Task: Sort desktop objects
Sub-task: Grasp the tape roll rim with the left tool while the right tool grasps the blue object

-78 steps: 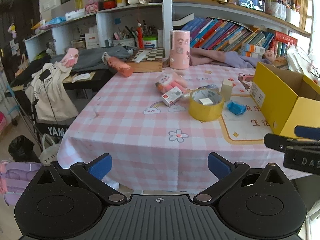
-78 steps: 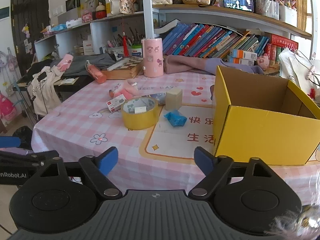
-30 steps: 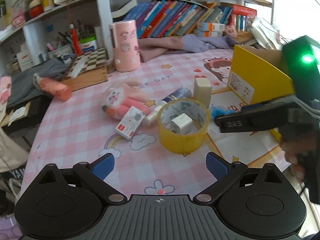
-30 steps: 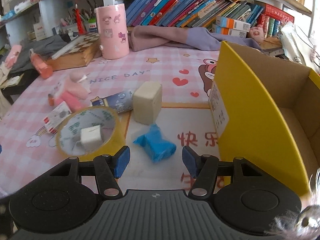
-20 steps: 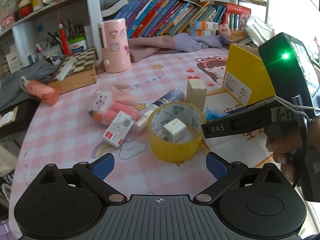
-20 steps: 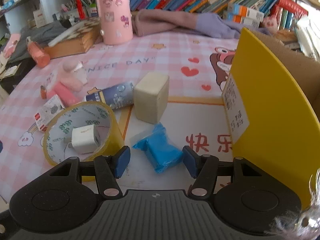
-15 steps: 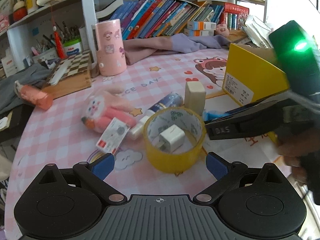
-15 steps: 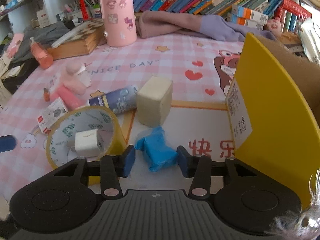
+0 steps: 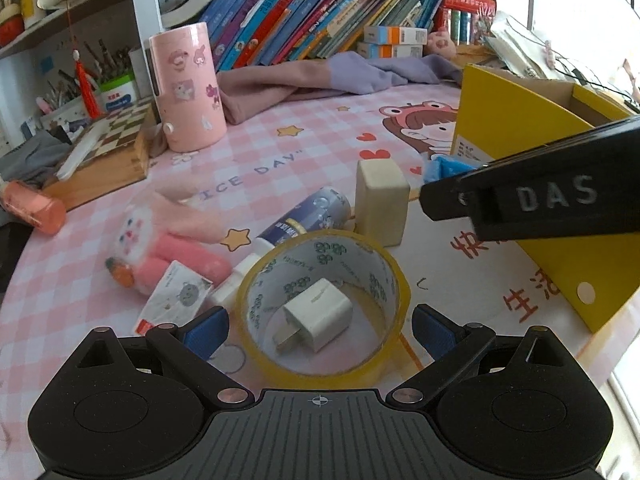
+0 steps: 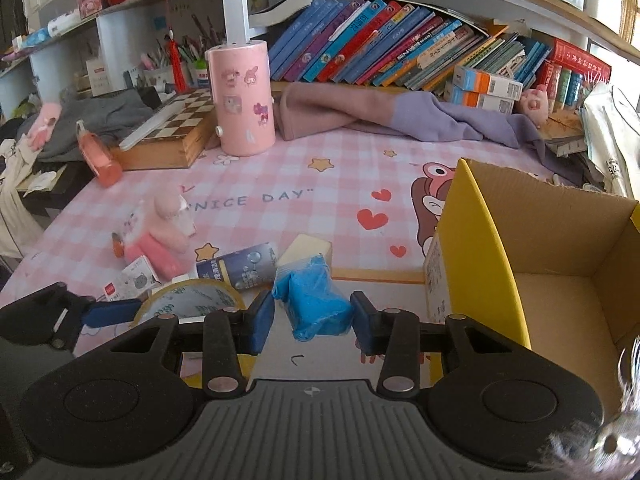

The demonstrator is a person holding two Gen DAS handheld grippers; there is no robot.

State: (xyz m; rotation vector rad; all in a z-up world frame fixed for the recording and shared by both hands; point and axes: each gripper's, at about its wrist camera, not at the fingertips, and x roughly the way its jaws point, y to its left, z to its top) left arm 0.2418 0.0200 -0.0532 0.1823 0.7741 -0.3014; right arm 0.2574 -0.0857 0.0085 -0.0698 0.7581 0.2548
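Blue, crinkled packet sits pinched between the pads of my right gripper, lifted off the tablecloth beside the yellow box. My left gripper stands wide open around the tape roll (white charger inside), not touching it.

Pink-and-white checked tablecloth, yellow box.
Blue packet, yellow tape roll, white charger, pink tumbler.

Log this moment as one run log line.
right gripper: shut on blue packet, lifted | left gripper: open around tape roll | yellow box: empty
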